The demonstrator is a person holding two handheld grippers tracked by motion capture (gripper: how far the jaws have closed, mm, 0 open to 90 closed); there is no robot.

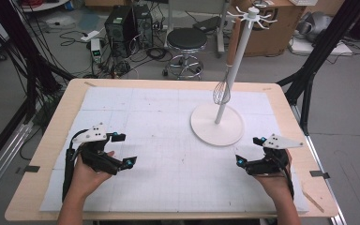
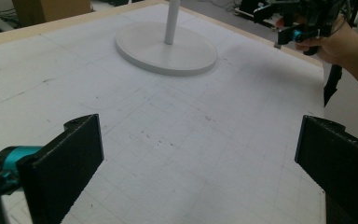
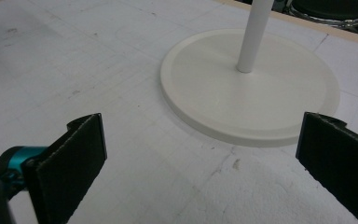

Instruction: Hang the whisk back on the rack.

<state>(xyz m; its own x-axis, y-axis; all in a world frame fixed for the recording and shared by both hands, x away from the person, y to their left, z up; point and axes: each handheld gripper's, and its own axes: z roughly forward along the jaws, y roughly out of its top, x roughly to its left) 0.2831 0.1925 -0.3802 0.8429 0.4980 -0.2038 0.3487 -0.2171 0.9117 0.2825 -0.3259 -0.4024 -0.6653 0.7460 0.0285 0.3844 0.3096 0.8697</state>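
I find my left gripper [image 1: 123, 150] low over the white mat [image 1: 159, 154] near the table's left front, held in a hand [image 1: 86, 176] that enters from the near edge. Its jaws stand wide apart with nothing between them; in the left gripper view the two black pads [image 2: 74, 154] frame bare mat only. My right gripper [image 1: 249, 151] sits at the right front, likewise held in a hand [image 1: 274, 180], jaws spread wide and empty; its pads [image 3: 77, 151] in the right gripper view frame the mat and the near rim of a round base. The two grippers are well apart, one on each side of the table's front half, both angled inward.

Beyond them stands the white stand [image 1: 234, 61], its round base [image 1: 217, 124] resting flat on the mat, right of centre and nearer my right gripper than my left. Neither gripper touches it. The post rises upright from the middle of the base to a ring of hooks [image 1: 252, 15] at the top. A wire whisk [image 1: 221, 91] hangs beside the post, its wooden handle upward, its wire head clear of the base below.

The mat covers most of the wooden table [image 1: 65, 108]. Behind the table I note a black stool [image 1: 186, 40], computer cases [image 1: 129, 23] with loose cables on the floor, and a cardboard box [image 1: 272, 28].
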